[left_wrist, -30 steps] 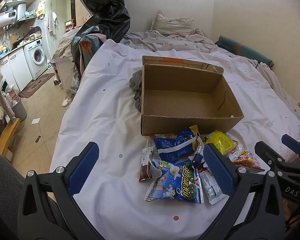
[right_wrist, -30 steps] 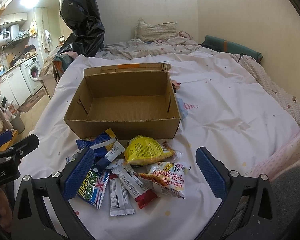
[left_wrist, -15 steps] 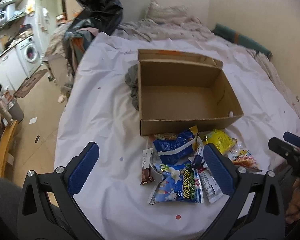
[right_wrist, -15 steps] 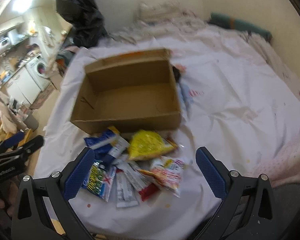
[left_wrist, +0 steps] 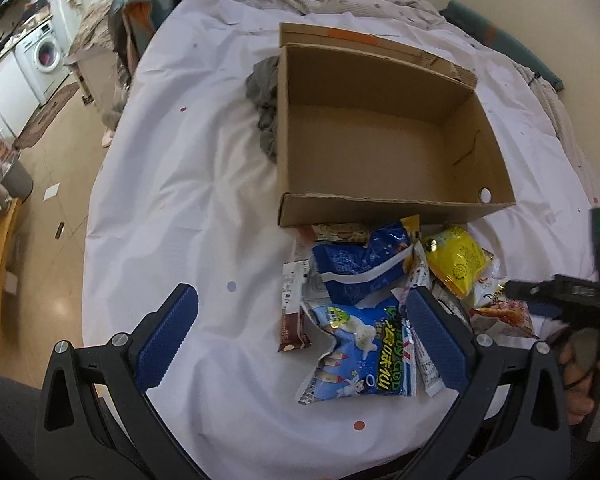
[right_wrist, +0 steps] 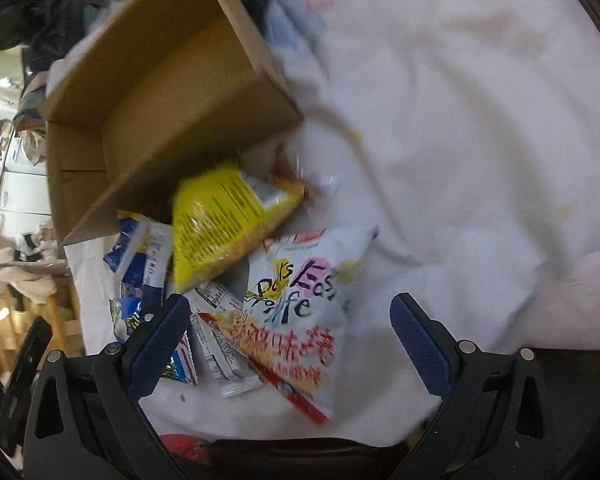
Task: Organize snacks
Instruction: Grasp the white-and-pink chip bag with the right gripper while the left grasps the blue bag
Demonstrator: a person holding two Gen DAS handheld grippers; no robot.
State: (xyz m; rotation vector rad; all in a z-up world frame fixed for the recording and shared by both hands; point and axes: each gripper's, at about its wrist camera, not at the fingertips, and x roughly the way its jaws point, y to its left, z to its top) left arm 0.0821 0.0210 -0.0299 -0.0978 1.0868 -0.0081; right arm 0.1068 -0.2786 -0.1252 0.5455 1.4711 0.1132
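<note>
Snack packets lie in a loose pile on a white bedsheet (left_wrist: pixel 188 184), just below the near wall of an open cardboard box (left_wrist: pixel 380 208) that sits mid-frame in the left wrist view with nothing visible inside. Pile contents: dark blue bag (left_wrist: pixel 360 268) touching the box's near wall, yellow bag (left_wrist: pixel 456 260) to its right, light blue packet with yellow lettering (left_wrist: pixel 360 356) lower down, thin brown bar (left_wrist: pixel 292 320) at the pile's left edge. Grey cloth (left_wrist: pixel 264 96) bunches against the box's left wall.

Left gripper (left_wrist: pixel 300 320) at lower centre of its view, fingers wide apart, nothing between the pads; right pad overlaps the pile's edge in the picture, contact unclear.

Right wrist view is motion-blurred and tilted. Right gripper (right_wrist: pixel 288 336) at bottom of frame, jaws wide and closing, with a white packet with pink and red print (right_wrist: pixel 300 312) lying between them, pads apparently not pressing on it. Its yellow bag (right_wrist: pixel 228 224) leans on the box corner at centre left.

Washing machine (left_wrist: pixel 44 52) upper left, left view.
</note>
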